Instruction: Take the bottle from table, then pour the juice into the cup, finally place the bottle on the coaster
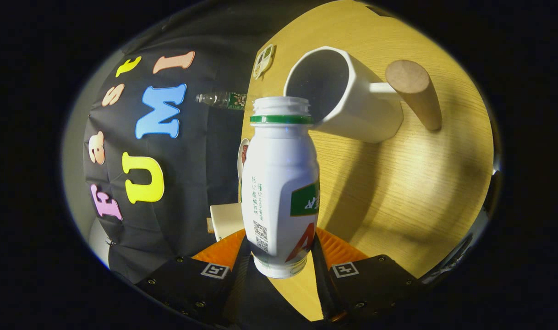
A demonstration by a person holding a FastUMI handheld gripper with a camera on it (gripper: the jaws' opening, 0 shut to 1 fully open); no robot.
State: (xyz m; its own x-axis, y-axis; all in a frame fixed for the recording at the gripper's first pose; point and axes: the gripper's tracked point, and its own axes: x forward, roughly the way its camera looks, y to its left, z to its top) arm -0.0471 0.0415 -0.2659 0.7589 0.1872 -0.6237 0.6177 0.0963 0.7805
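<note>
Both gripper [279, 256] fingers on bottle [280, 183], mouth at cup [347, 98] rim.

Two bottles [280, 183] [221, 99], one cup [343, 98], one table [421, 183].

Uncapped white bottle [280, 183] tipped, mouth at white cup's [347, 98] rim.

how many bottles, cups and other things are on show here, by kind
bottles: 2, the white bottle gripped between the fingers and a clear bottle beyond
cups: 1, the white cup with a wooden handle
cards: 1, a small card
total: 4
</note>
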